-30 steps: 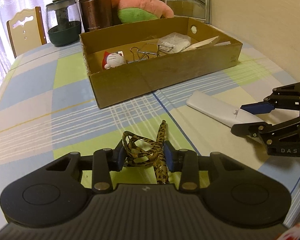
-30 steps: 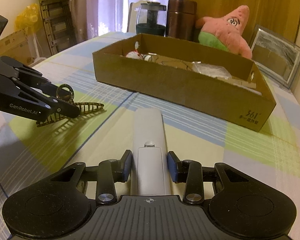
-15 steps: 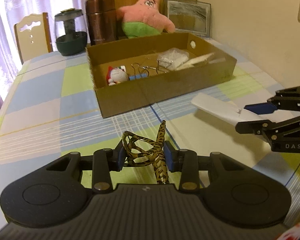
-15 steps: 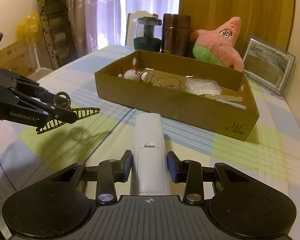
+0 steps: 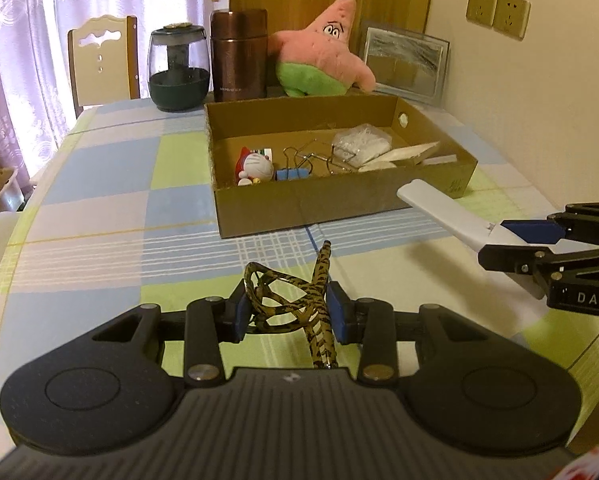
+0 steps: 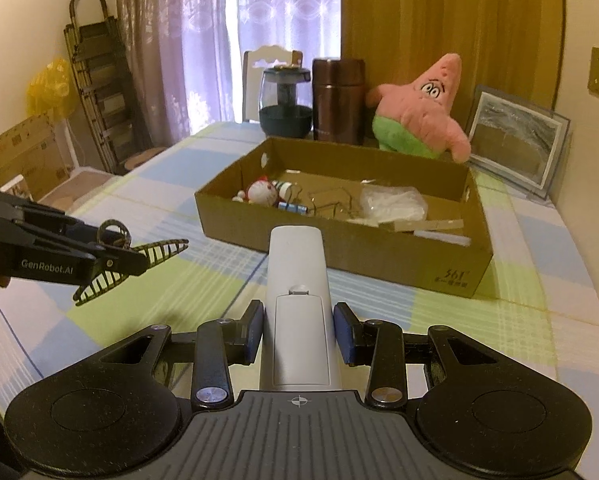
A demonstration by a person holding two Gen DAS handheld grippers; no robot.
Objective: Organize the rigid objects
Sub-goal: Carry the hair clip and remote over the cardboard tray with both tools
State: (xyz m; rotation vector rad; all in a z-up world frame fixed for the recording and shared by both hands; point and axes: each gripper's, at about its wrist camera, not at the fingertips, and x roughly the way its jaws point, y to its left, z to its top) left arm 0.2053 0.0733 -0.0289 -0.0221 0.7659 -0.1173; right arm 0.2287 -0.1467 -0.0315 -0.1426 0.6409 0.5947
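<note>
Both claws have risen from the table (image 5: pixel 99 208), a surface under a checked cloth of blue, green and white, and each carries its load clear of the cloth; a second ago both objects lay low against it.

The left claw (image 5: pixel 289 312) is closed on a leopard-patterned plastic hair claw clip (image 5: pixel 299 300), its toothed jaws seen in the right wrist view (image 6: pixel 139 264) hanging in the air. The right claw (image 6: pixel 298 334) is closed on a long white plastic remote control (image 6: pixel 297 300), which points towards the open brown cardboard box (image 6: pixel 339 248). In the left wrist view the tip of the remote (image 5: pixel 439 204) now overlaps the near wall of the box (image 5: pixel 299 208), where before it lay short of it.

Judgement: pick-up is complete for both items, and the carry to the box is in hand; neither is yet over the rim.

Count:
- claws, two, each loaded.
- Held items, two: one clip, one remote.
- Box, one, holding one small white-and-blue cat figurine (image 5: pixel 253 166), one blue binder clip (image 5: pixel 291 174), a tangle of wire pieces too fine to count, one clear plastic bag (image 5: pixel 361 146) and some pale flat pieces.
- Behind the box: one dark glass jar (image 5: pixel 179 68), one brown metal flask (image 5: pixel 239 56), one pink star plush toy (image 5: pixel 323 52), one framed picture (image 5: pixel 405 60).
</note>
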